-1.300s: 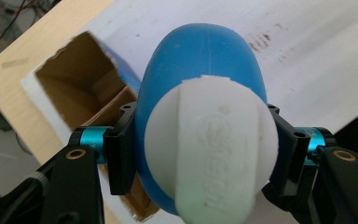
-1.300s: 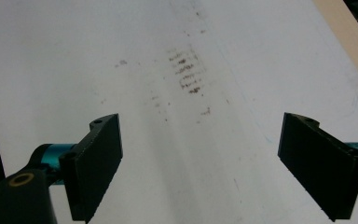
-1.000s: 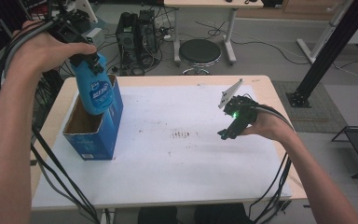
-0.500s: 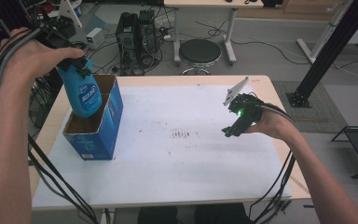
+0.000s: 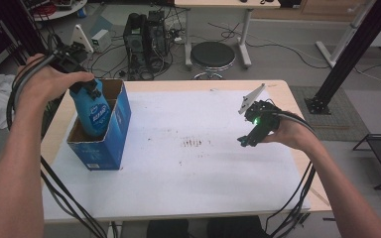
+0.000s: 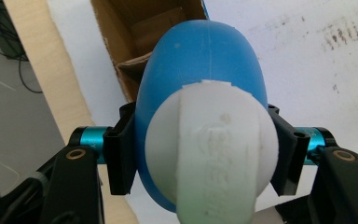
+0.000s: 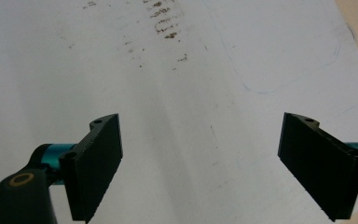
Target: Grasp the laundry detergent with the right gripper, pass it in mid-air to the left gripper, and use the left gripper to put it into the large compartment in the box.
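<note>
A blue bottle [image 5: 93,116] with a white cap [image 6: 209,154] hangs upright, its lower part inside an open blue cardboard box [image 5: 106,148] at the table's left. My left gripper [image 5: 84,89] is shut on the bottle just under the cap, a jaw on each side. In the left gripper view the bottle [image 6: 200,60] hides most of the box's brown inside [image 6: 144,28]. My right gripper [image 5: 245,141] hovers over the right part of the table with its jaws wide apart. Between the jaws of the right gripper [image 7: 200,163] there is only the white surface.
A white mat [image 5: 188,173] with brown smudges [image 5: 193,144] covers the wooden table. Behind the table stand a round stool [image 5: 212,54] and computer towers [image 5: 146,34]. A black frame leg [image 5: 357,49] rises at the right. Cables trail from both grippers.
My left gripper has come down and a little to the right, sinking the blue bottle into the box. The right gripper has kept its place.
</note>
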### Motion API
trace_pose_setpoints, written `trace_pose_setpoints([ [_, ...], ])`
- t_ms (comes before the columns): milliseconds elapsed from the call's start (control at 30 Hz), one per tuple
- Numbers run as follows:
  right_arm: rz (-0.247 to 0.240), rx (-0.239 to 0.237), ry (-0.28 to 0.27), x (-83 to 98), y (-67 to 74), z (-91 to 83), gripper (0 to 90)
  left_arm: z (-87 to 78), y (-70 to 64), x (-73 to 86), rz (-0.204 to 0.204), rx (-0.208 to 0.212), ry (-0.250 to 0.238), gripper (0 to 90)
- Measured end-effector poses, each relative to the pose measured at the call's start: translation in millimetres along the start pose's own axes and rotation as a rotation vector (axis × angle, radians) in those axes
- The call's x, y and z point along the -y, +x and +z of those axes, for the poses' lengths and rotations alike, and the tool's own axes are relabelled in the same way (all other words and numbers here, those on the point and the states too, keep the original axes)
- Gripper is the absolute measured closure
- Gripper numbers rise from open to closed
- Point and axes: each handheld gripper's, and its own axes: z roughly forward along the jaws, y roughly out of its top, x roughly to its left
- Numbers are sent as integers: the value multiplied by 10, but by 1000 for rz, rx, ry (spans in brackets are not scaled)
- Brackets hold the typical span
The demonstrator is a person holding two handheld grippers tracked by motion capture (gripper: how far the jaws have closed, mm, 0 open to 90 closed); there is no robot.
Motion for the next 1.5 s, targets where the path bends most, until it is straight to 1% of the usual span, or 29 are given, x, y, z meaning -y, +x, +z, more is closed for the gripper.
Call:
trace_pose_setpoints([
  [67, 9, -3, 12, 9, 13, 9, 129, 102, 2, 35, -1, 14, 1, 379],
  [133, 10, 3, 16, 14, 15, 19, 129, 162, 17, 62, 17, 22, 3, 379],
  [200, 13, 6, 20, 22, 18, 29, 129, 221, 24, 88, 22, 21, 3, 379],
  [267, 10, 5, 22, 25, 16, 41, 129, 273, 30, 106, 30, 24, 8, 379],
  [300, -6, 23, 12, 21, 7, 53, 129, 297, 42, 113, 43, 28, 17, 379],
  [333, 9, 27, 26, 19, 22, 51, 129, 326, 42, 124, 38, 33, 12, 379],
  [367, 7, 26, 24, 15, 27, 54, 129, 346, 55, 131, 53, 39, 24, 379],
  [400, 0, 27, 16, 11, 28, 61, 129, 374, 63, 138, 60, 41, 20, 379],
  [433, 2, 28, 17, 8, 35, 63, 130, 405, 66, 149, 58, 46, 18, 379],
  [533, -3, 28, 24, 2, 46, 72, 129, 484, 74, 165, 76, 47, 30, 379],
  [600, -3, 31, 24, 3, 45, 80, 129, 544, 66, 181, 74, 54, 22, 379],
  [633, 10, 30, 30, 7, 51, 78, 129, 563, 66, 185, 82, 52, 28, 379],
  [667, 6, 31, 25, 11, 45, 87, 129, 577, 69, 187, 93, 52, 31, 379],
  [700, -2, 32, 21, 14, 37, 92, 129, 605, 62, 192, 92, 59, 33, 379],
  [733, -51, 30, -7, 16, 2, 111, 129, 628, 58, 195, 96, 66, 37, 379],
  [767, -50, 30, -5, 19, 1, 112, 129, 650, 51, 199, 95, 69, 37, 379],
  [800, -50, 31, -4, 22, 1, 111, 129, 662, 61, 194, 118, 60, 44, 379],
  [900, -53, 32, -5, 27, 11, 109, 130, 722, 50, 203, 120, 75, 58, 379],
  [933, -52, 31, -7, 29, 13, 112, 129, 733, 61, 203, 139, 72, 64, 379],
  [1000, -51, 35, -8, 35, 14, 108, 129, 771, 59, 216, 126, 73, 54, 379],
  [1033, -48, 36, -10, 40, 13, 108, 129, 778, 73, 218, 144, 73, 68, 379],
  [1100, -47, 39, -9, 49, 8, 107, 129, 819, 62, 237, 132, 76, 59, 379],
  [1233, -41, 38, -5, 65, 7, 119, 129, 887, 63, 262, 172, 74, 60, 378],
  [1267, -41, 37, -5, 65, 6, 125, 130, 910, 49, 271, 164, 77, 54, 379],
  [1300, -44, 36, -4, 67, 5, 129, 129, 916, 58, 270, 183, 76, 66, 379],
  [1367, -40, 37, -5, 68, 10, 135, 129, 942, 65, 279, 182, 84, 63, 379],
  [1433, -40, 36, -4, 71, 11, 135, 129, 965, 75, 290, 193, 89, 60, 378],
  [1467, -41, 36, -4, 73, 10, 133, 129, 972, 84, 292, 210, 84, 64, 378],
  [1500, -42, 37, -4, 76, 6, 131, 129, 985, 79, 300, 203, 91, 61, 378],
])
